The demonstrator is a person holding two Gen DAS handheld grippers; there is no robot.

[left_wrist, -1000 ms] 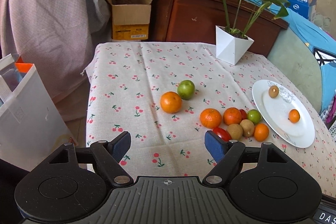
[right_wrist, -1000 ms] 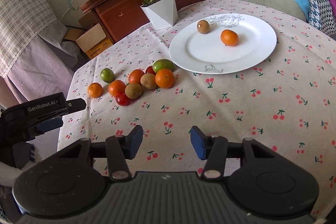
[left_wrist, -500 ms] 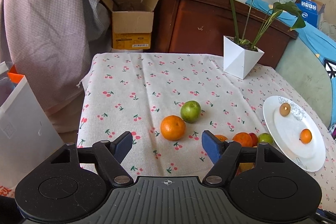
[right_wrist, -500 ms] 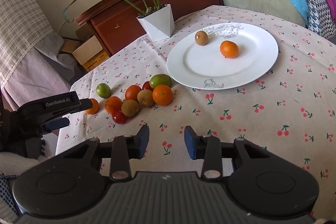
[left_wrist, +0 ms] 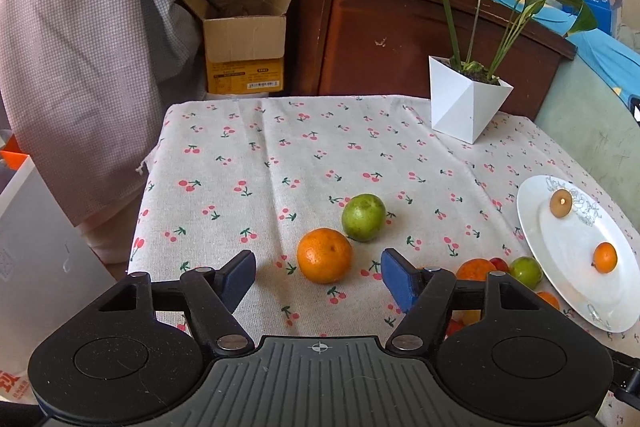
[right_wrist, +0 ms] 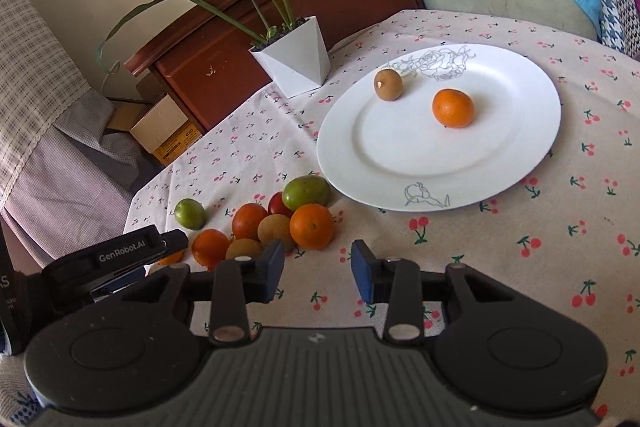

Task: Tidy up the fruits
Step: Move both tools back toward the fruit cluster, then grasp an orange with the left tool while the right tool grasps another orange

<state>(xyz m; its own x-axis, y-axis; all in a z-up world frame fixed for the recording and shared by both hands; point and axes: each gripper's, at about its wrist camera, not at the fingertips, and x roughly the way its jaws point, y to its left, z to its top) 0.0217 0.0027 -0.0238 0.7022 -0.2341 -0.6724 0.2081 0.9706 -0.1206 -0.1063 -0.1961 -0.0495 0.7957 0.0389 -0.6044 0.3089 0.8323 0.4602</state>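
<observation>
A white plate point(right_wrist: 520, 163) holds a brown fruit point(right_wrist: 387, 85) and a small orange point(right_wrist: 453, 107). A cluster of oranges, brown, green and red fruits point(right_wrist: 280, 223) lies on the cloth just left of the plate. In the left wrist view an orange point(left_wrist: 324, 255) and a green fruit point(left_wrist: 363, 217) lie apart from the cluster. My left gripper point(left_wrist: 318, 277) is open and empty, its fingers either side of the orange and just short of it. My right gripper point(right_wrist: 318, 269) is open and empty, just right of the cluster.
A white angular pot with a plant point(right_wrist: 294, 61) stands at the table's far edge before a wooden cabinet point(left_wrist: 400, 31). A cardboard box point(left_wrist: 244, 39) sits on the floor behind. A white bin point(left_wrist: 36, 267) stands left of the table. The plate also shows at right point(left_wrist: 576, 267).
My left gripper has moved left and forward, now lined up on the lone orange. My right gripper has moved closer to the fruit cluster and plate, and its jaws have narrowed.
</observation>
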